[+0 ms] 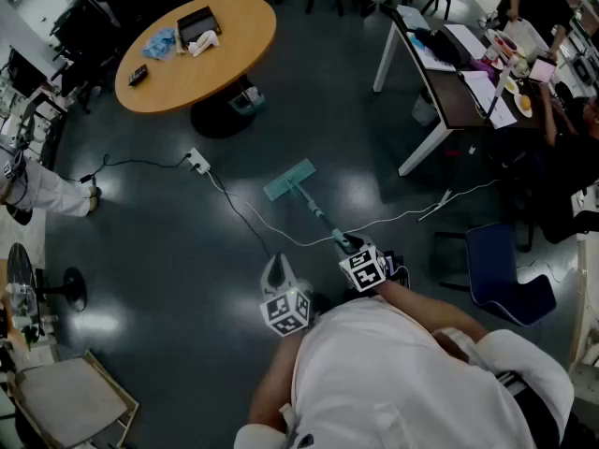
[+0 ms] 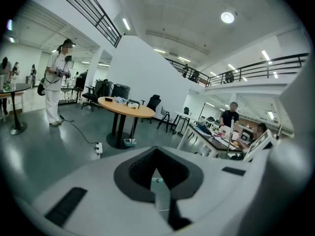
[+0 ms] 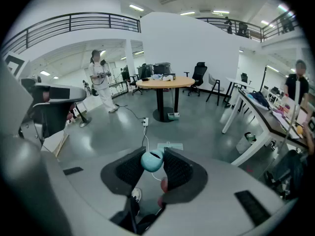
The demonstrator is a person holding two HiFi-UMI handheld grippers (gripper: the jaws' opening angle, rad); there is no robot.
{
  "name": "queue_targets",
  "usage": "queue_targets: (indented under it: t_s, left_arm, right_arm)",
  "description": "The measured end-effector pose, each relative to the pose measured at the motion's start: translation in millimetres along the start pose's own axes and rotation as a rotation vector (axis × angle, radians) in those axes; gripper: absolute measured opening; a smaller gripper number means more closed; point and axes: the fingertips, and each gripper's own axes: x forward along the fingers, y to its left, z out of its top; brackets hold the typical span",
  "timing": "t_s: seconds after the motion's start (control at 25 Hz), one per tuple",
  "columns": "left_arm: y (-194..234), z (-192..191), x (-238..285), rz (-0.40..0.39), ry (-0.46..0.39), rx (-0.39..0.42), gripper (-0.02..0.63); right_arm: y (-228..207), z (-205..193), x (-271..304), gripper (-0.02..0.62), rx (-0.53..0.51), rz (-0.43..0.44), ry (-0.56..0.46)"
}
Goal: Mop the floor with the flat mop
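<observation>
The flat mop lies with its teal head point(image 1: 290, 180) flat on the dark floor, and its handle point(image 1: 323, 221) slants back toward me. My right gripper point(image 1: 352, 247) is shut on the handle's upper end. In the right gripper view the handle's teal knob point(image 3: 151, 161) sits pinched between the black pads, with the mop head point(image 3: 170, 146) on the floor beyond. My left gripper point(image 1: 274, 269) hangs to the left of the handle, apart from it. Its jaws stand together with nothing held point(image 2: 156, 154). A strip of the pale handle point(image 2: 160, 196) shows through the gap behind its tips.
A power strip point(image 1: 197, 162) and white cable point(image 1: 402, 216) cross the floor near the mop. A round wooden table point(image 1: 197, 50) stands far left, a white-legged desk point(image 1: 440, 82) far right, and a blue chair point(image 1: 505, 269) on my right. A person point(image 1: 42, 190) stands at the left edge.
</observation>
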Motion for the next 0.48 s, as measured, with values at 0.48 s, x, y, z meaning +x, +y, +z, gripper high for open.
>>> queue_targets:
  t_s: [0.48]
  left_arm:
    - [1.8, -0.8, -0.5, -0.003, 0.0, 0.0, 0.005]
  right_arm:
    - [3.1, -5.9, 2.3, 0.12, -0.019, 0.002, 0.008]
